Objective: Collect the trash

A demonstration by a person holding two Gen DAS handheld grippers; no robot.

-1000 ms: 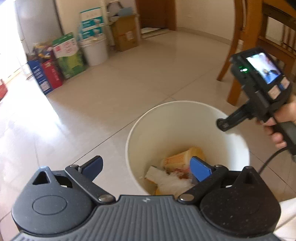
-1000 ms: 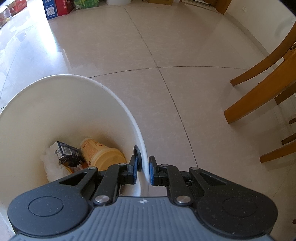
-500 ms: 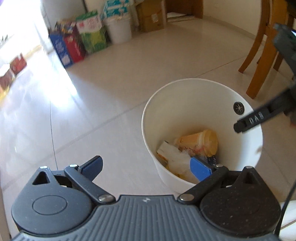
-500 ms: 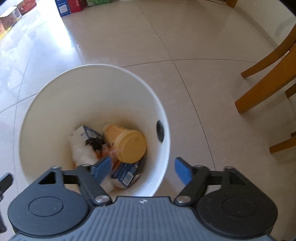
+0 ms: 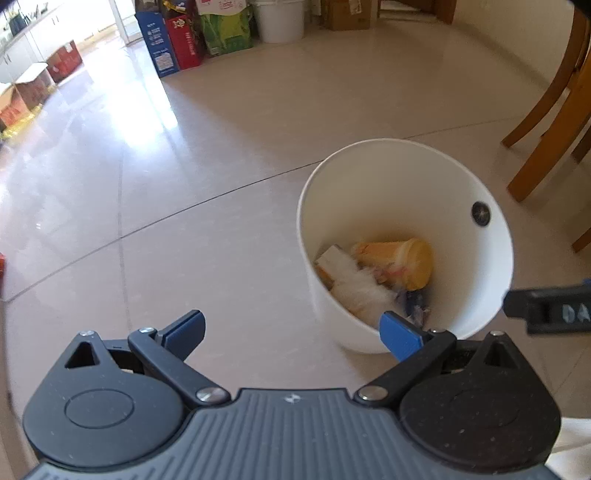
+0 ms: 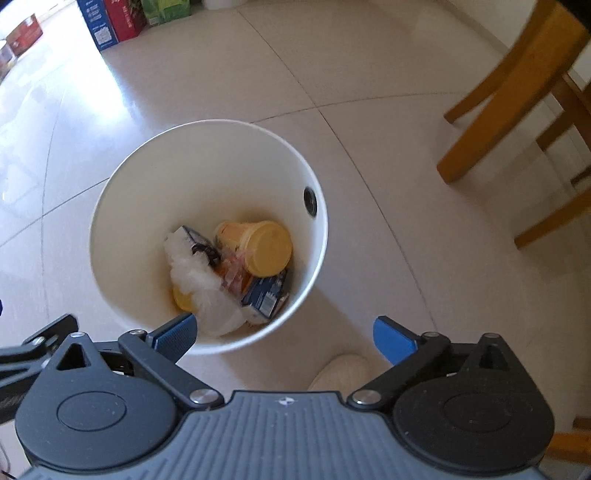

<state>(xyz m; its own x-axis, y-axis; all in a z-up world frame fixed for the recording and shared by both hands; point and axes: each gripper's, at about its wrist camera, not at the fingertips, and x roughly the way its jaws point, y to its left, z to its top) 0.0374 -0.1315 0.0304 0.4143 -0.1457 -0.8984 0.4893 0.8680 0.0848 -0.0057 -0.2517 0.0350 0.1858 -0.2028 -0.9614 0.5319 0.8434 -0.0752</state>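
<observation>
Bin: a white round bin stands upright on the pale tiled floor, beside a grout line that crosses the tiles.
Trash: all of it lies at the bottom of the bin — a yellow cup on its side with its lid towards the wall, a crumpled white bag against it, a dark blue carton under the cup, and a small dark box on the bag.
Bin wall: a round dark fitting sits just under the rim on the side nearest the chair.
Right gripper: the right gripper points down over the near rim of the bin; its jaws are opening, spread wide, with nothing between the blue pads.
Left gripper: the left gripper hangs to the left of the bin, over bare tiles — its jaws are spread too and pinch nothing; one blue pad overlaps the bin's near wall in its own view.
Chair: wooden chair legs stand on the floor to the right of the bin, well apart from it.
Far edge of the floor: coloured boxes and a white bucket stand in a row by the wall.
Near edge: a light shoe tip shows on the floor just below the bin.
</observation>
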